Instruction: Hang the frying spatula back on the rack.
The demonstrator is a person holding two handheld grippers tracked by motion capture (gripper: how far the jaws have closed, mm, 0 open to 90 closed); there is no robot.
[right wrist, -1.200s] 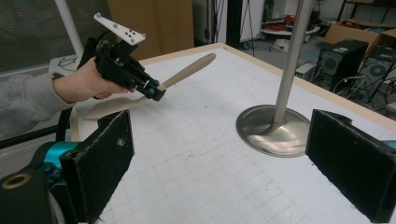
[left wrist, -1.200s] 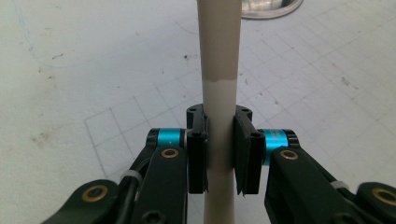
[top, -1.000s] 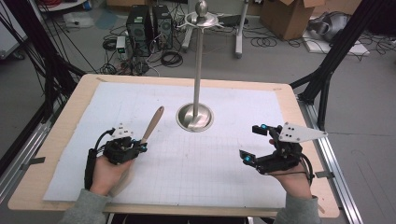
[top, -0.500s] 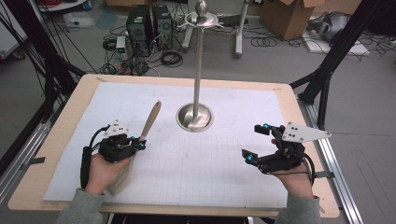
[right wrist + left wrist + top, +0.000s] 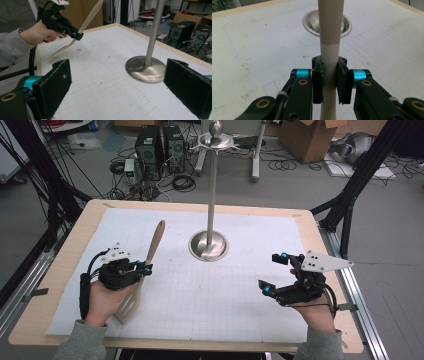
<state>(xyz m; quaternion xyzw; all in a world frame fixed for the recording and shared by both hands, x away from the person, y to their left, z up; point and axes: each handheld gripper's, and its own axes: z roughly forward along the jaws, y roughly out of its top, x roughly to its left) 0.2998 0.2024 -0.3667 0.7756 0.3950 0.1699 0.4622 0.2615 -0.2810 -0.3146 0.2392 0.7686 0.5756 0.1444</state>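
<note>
My left gripper [image 5: 145, 269] is shut on the handle of a beige slotted spatula [image 5: 156, 242] at the left of the table. The spatula is tilted, handle end up and away, head [image 5: 127, 305] low beside the person's hand. In the left gripper view the pads [image 5: 318, 82] clamp the handle [image 5: 329, 37] from both sides. My right gripper [image 5: 271, 272] stands open at the right, nothing between its pads [image 5: 53, 87]. The right gripper view shows the left gripper [image 5: 60, 21] holding the spatula [image 5: 91, 15] above the mat.
A metal stand with a round base [image 5: 208, 246] and a tall pole [image 5: 213, 185] rises mid-table, beyond both grippers. A white gridded mat [image 5: 220, 300] covers the wooden table [image 5: 60, 270]. Computer towers and cables lie on the floor behind.
The left gripper has raised the spatula and drifted a little left, so the handle end now stands higher. The right gripper has hardly moved and stays open.
</note>
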